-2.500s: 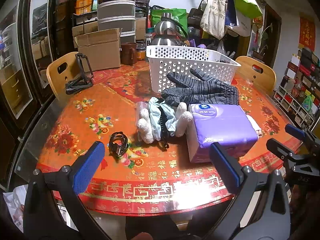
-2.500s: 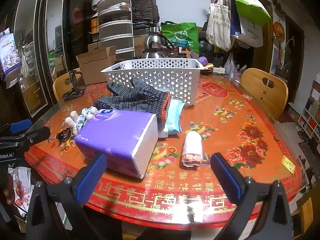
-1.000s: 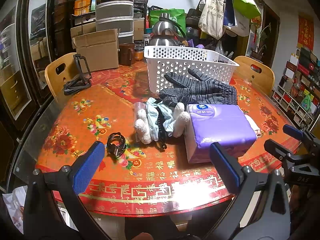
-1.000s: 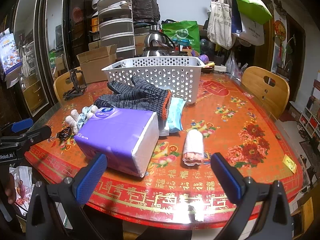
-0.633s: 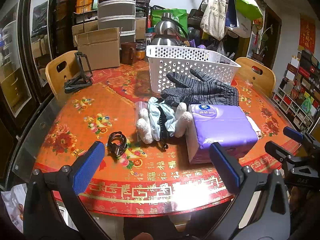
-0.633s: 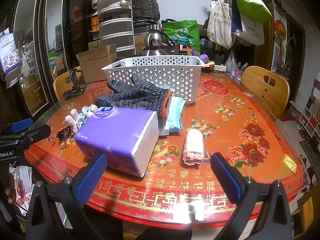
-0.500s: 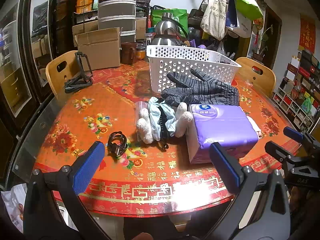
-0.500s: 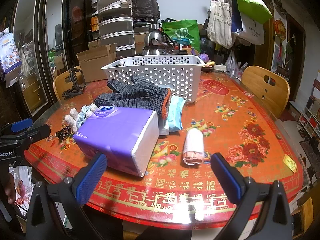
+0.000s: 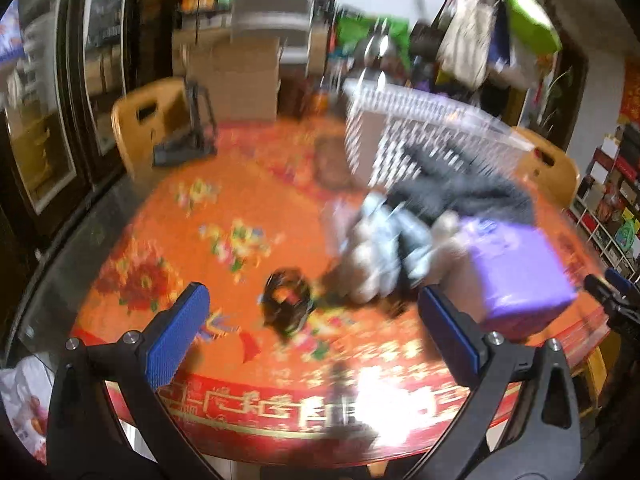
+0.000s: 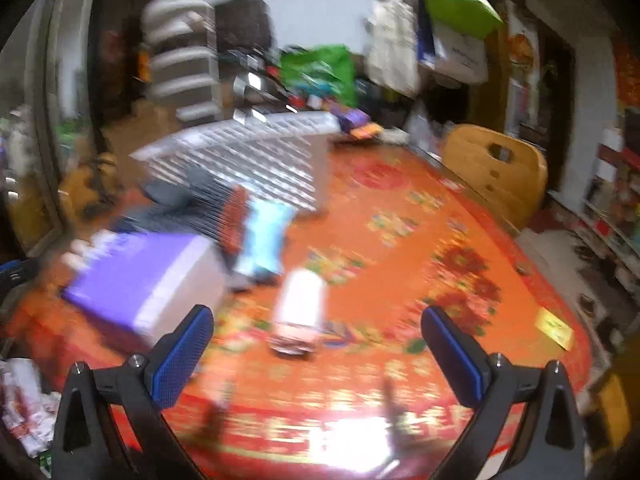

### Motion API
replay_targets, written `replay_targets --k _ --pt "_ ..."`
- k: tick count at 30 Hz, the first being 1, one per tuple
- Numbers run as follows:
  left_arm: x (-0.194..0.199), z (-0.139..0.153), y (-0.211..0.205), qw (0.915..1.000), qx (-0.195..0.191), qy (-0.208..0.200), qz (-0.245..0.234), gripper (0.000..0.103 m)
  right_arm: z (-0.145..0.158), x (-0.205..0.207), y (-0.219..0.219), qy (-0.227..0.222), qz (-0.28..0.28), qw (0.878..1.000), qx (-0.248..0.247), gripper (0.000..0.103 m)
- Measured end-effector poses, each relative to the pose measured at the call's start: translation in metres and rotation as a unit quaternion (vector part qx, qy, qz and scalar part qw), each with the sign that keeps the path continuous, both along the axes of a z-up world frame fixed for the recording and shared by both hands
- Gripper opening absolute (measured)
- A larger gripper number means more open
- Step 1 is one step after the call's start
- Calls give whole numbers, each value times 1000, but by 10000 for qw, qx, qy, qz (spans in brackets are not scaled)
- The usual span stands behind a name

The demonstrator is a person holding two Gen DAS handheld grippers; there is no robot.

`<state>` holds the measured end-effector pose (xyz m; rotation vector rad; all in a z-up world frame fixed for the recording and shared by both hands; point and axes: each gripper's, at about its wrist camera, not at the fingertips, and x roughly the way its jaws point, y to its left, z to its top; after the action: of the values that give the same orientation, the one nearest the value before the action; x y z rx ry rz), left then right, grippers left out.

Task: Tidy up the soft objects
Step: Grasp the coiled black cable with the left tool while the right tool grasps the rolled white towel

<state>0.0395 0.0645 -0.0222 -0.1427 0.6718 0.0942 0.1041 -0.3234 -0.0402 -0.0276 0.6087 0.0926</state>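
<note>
Both views are motion-blurred. A purple tissue pack [image 9: 516, 268] [image 10: 144, 276] lies on the red table beside pale socks [image 9: 380, 244] and dark grey gloves [image 9: 460, 188] [image 10: 192, 200]. A white perforated basket [image 9: 424, 120] [image 10: 256, 152] stands behind them. A light blue pack [image 10: 264, 240] and a rolled pink-white cloth [image 10: 300, 304] lie nearer the right gripper. My left gripper [image 9: 314, 332] is open and empty over the near table edge, facing a black strap coil [image 9: 288, 300]. My right gripper [image 10: 318, 354] is open and empty, facing the rolled cloth.
Wooden chairs stand at the left [image 9: 148, 128] and the right [image 10: 496, 168]. A black stand [image 9: 192, 136] sits at the table's far left. Cardboard boxes [image 9: 236, 76], stacked containers [image 10: 184, 64] and hanging bags [image 10: 440, 24] crowd the back. A yellow tag [image 10: 556, 328] lies at the right edge.
Both grippers have begun moving fast, blurring the views. The left view has swung left toward the strap coil; the right view has swung right toward the rolled cloth. Both grippers stay open.
</note>
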Motion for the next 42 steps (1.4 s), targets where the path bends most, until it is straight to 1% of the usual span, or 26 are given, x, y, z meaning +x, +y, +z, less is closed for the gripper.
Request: replay_targets --k 2,4,6,7,8,10,11,12,16,18,19,20,21,23,24,25,26,29,36,37,38,39,40,42 --pt "7 -15 14 9997 -78 203 58 103 -10 9 -6 183 50 9997 130 103" --pt "12 -28 21 9993 -176 342 0 103 -19 16 -8 299 33 9994 190 102" --pt "16 -39 27 9989 -89 448 40 103 -26 19 -8 340 63 9993 133 98" --pt "17 -43 28 9988 -14 488 80 103 -30 21 -7 379 114 9992 98 93" --pt "21 -48 30 9985 45 546 86 103 -33 24 -6 427 152 9989 89 85" --pt "26 -55 30 9981 42 613 53 103 -40 26 -3 525 234 9983 72 76" --pt "29 -59 30 9978 31 656 20 103 -43 27 -3 562 262 9980 82 74" --pt "31 -62 29 9977 49 674 -13 103 -43 26 -1 483 278 9984 43 74" --pt "42 -70 22 9973 210 709 -27 97 -45 31 5 481 360 9982 -40 74" --pt "45 -70 20 9973 244 697 -9 91 -46 33 8 466 391 9981 -90 74" --pt "47 -70 19 9972 275 691 0 85 -46 34 10 459 401 9981 -115 74" --pt "48 -69 19 9973 268 687 -11 77 -47 35 12 454 409 9980 -153 74" --pt "50 -68 18 9973 280 679 -8 73 -47 35 13 451 407 9980 -182 74" --pt "52 -65 16 9973 278 677 -34 53 -47 37 16 458 406 9979 -214 73" --pt "52 -64 15 9973 278 676 -71 49 -47 38 16 462 410 9979 -207 73" --pt "53 -63 13 9973 283 666 -106 41 -46 39 17 463 411 9979 -209 72" --pt "54 -63 13 9973 284 666 -126 38 -46 40 17 463 408 9979 -214 72" --pt "53 -62 8 9973 336 637 -144 38 -46 41 19 468 416 9978 -202 71" --pt "52 -62 8 9976 325 600 -144 38 -45 47 24 477 454 9978 -120 69" --pt "51 -62 8 9976 331 591 -143 38 -45 48 23 493 435 9978 -127 65" --pt "51 -63 8 9976 333 582 -146 38 -45 49 23 498 375 9979 -182 54" --pt "51 -63 8 9977 332 572 -147 38 -44 49 23 504 366 9979 -179 47" --pt "50 -63 8 9978 329 562 -150 38 -43 49 22 505 365 9979 -146 38" --pt "48 -63 8 9980 313 524 -155 37 -43 51 20 503 396 9979 -117 36"
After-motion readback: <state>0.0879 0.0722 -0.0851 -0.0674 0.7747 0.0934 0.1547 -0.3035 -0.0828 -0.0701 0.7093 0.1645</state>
